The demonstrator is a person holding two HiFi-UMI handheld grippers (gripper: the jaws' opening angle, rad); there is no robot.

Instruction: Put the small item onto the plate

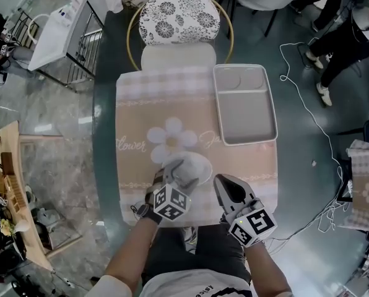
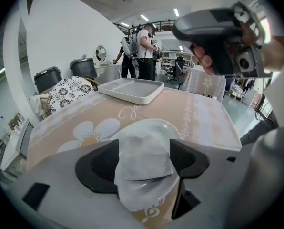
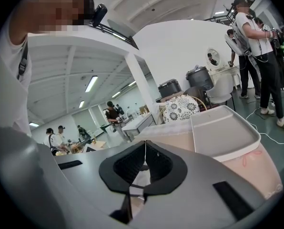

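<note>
Small white packet [image 2: 143, 166] is clamped between the jaws of the left gripper [image 1: 174, 179], over the plate [image 2: 156, 126]; contact with it cannot be told. Release is judged best done low and centred, jaws eased apart so the packet is not flicked off. Nothing else is seen on the plate. Divided tray [image 1: 245, 107] further up the placemat [image 1: 172, 98] is bare. Right gripper [image 3: 144, 162] jaws are pressed together on nothing.

the beige tablecloth [image 1: 135, 110] bears the cursive word "flower" beside its white daisy [image 1: 171, 138]; nothing else reads clearly.
</note>
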